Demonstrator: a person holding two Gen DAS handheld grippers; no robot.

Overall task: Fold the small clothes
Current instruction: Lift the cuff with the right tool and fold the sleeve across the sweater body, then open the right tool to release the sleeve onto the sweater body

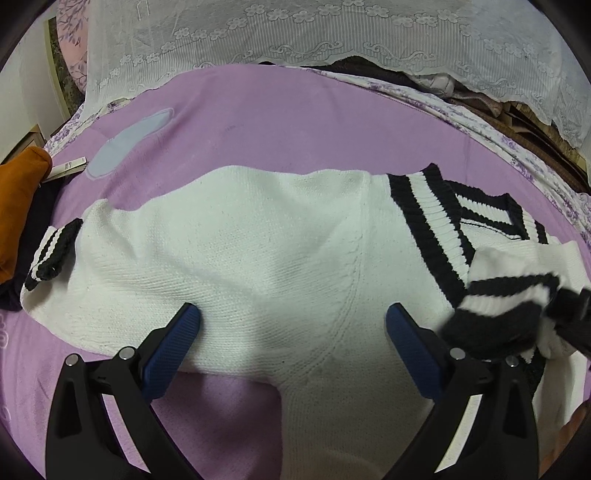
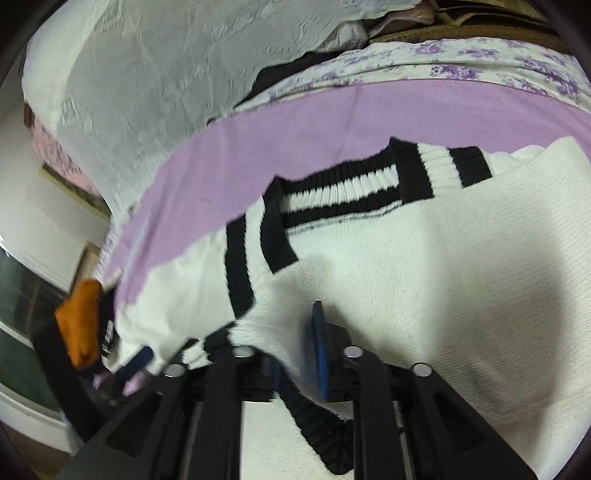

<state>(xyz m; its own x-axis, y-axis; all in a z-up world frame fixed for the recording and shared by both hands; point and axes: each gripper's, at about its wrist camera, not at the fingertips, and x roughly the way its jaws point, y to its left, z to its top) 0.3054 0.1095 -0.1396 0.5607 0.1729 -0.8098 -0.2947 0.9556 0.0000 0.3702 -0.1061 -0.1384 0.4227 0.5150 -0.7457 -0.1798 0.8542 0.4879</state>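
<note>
A white knit sweater (image 1: 258, 251) with black-and-white striped collar and cuffs lies on a purple bedspread (image 1: 277, 122). My left gripper (image 1: 291, 321) is open, its blue pads resting on the sweater's near part, with nothing between them. At the right edge of the left wrist view a striped cuff (image 1: 506, 306) is lifted over the body. In the right wrist view my right gripper (image 2: 291, 354) is shut on the sweater's striped cuff (image 2: 221, 339), holding it above the sweater body (image 2: 461, 277). The striped collar (image 2: 343, 188) lies beyond it.
A white lace cloth (image 1: 332, 33) hangs behind the bed. An orange garment (image 1: 18, 206) and dark clothes lie at the left bed edge, beside a small white box (image 1: 68, 166). A pale blue patch (image 1: 129, 136) marks the bedspread. Floral sheet edging (image 2: 461, 62) borders the far side.
</note>
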